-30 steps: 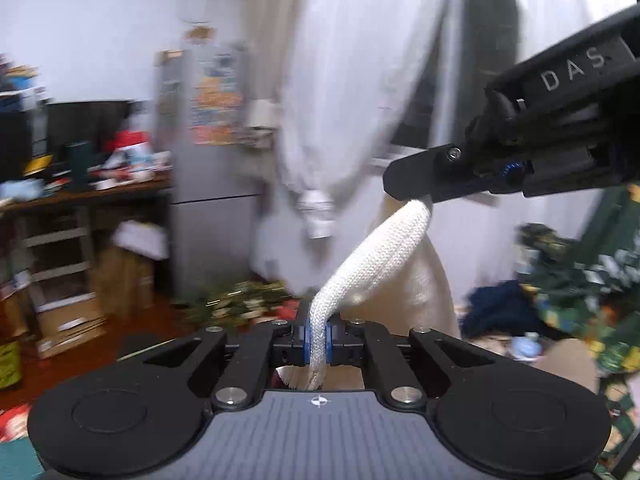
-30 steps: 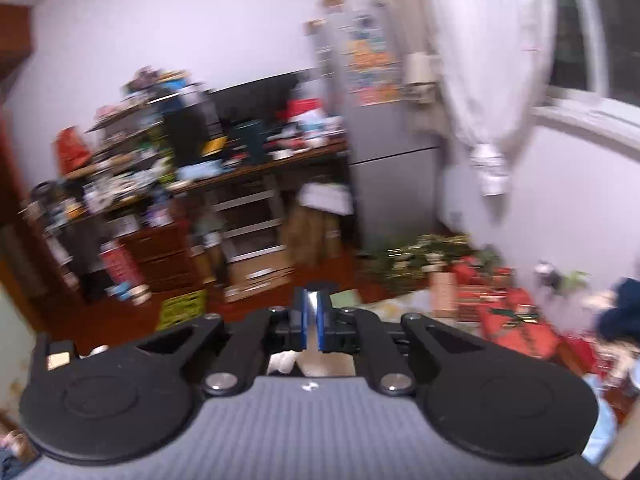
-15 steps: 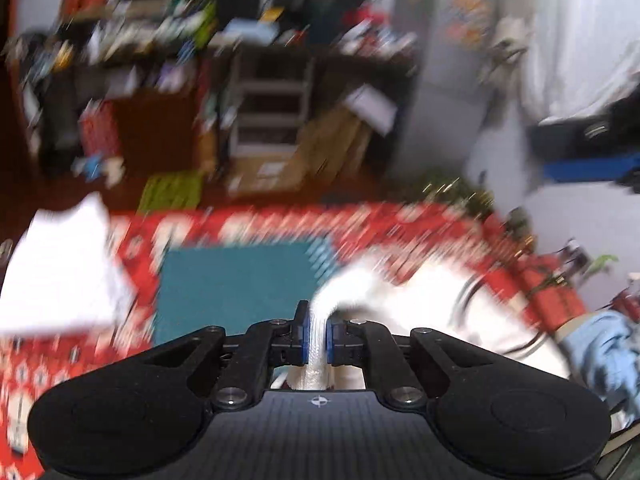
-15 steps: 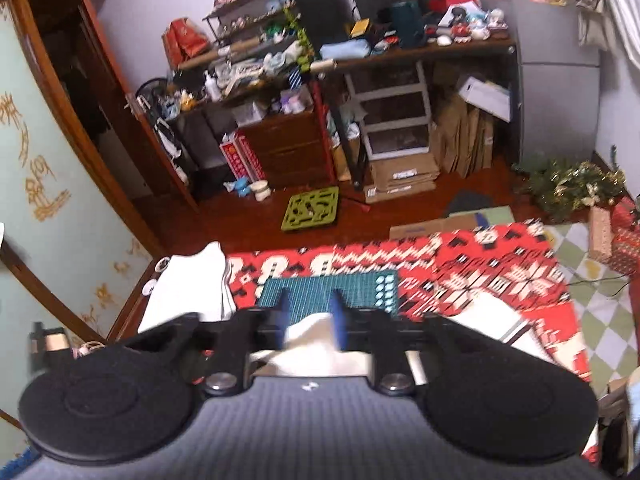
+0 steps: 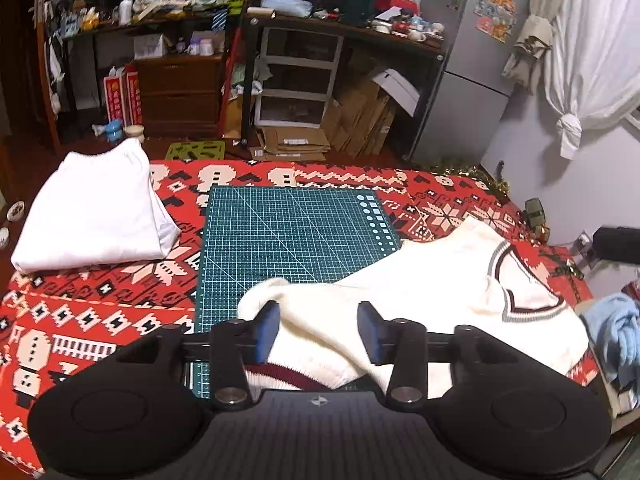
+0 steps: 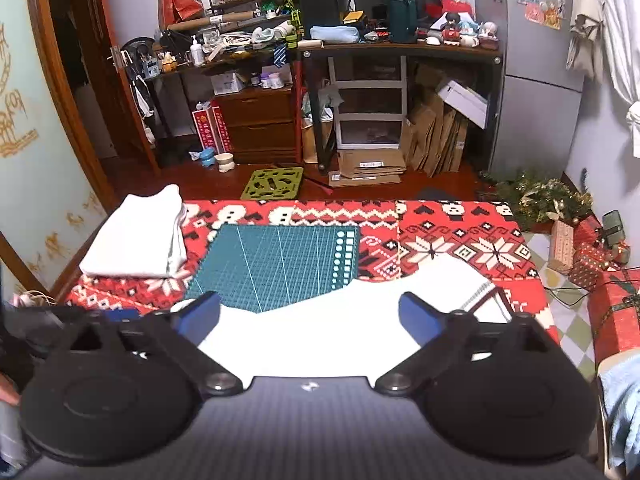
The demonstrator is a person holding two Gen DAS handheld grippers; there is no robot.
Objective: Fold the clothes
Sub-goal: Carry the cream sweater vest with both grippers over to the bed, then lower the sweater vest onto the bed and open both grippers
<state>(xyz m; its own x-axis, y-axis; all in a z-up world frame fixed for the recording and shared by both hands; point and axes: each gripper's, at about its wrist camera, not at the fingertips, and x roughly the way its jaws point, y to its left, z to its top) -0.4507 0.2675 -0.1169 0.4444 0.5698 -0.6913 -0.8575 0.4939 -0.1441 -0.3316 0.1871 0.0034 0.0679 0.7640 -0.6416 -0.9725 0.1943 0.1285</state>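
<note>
A cream knit vest [image 5: 432, 288] with dark-striped neck trim lies spread over the green cutting mat [image 5: 292, 232] and the red patterned blanket. My left gripper [image 5: 318, 330] hovers just over its near edge, jaws opening, cloth lying between the blue pads without being pinched. In the right wrist view the same vest [image 6: 332, 332] lies flat under my right gripper [image 6: 310, 314], whose jaws are opening wide and grip nothing. A folded white garment [image 5: 96, 216] rests at the left of the blanket, also seen as the white stack [image 6: 140, 244].
A light blue garment [image 5: 616, 328] lies at the blanket's right edge. The other gripper's black body [image 5: 616, 245] pokes in at the right. Beyond the red blanket [image 6: 460, 236] stand cluttered shelves, a desk, cardboard, a grey fridge and wrapped gift boxes [image 6: 592, 264].
Both grippers came down from holding the vest up in the air to the table. Their jaws went from shut on the cloth to spread apart, and the vest now lies on the mat.
</note>
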